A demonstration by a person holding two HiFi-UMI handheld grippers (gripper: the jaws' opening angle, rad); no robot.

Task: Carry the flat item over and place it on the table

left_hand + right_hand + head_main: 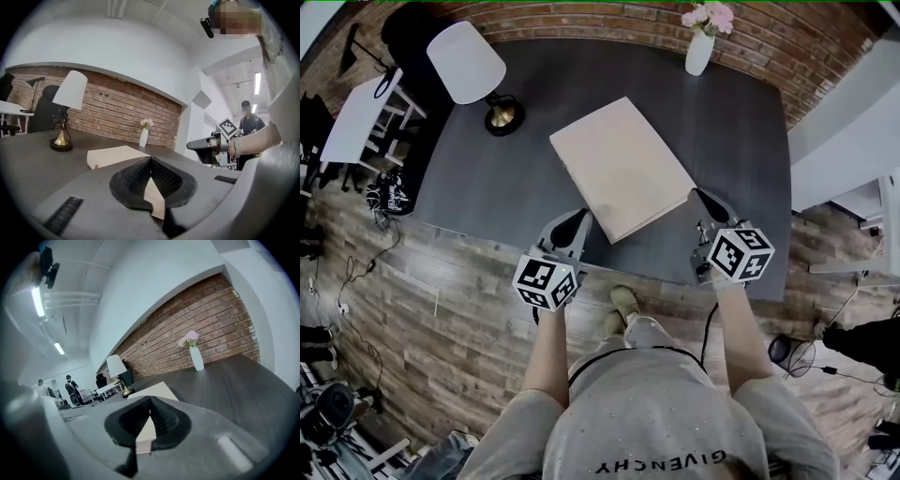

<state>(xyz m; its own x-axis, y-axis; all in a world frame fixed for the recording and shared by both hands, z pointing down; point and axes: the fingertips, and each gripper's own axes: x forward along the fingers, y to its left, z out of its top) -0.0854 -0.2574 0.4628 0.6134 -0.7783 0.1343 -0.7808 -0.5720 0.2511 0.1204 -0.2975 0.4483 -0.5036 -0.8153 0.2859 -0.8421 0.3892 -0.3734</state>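
The dark grey rectangular table (741,141) carries the pale beige flat cardboard panel (623,164) over its near half, though contact with the top cannot be confirmed. Release appears outstanding. The left gripper (579,221) and right gripper (703,199) each pinch a near corner of the panel, with both forearms reaching forward to the table's near edge.
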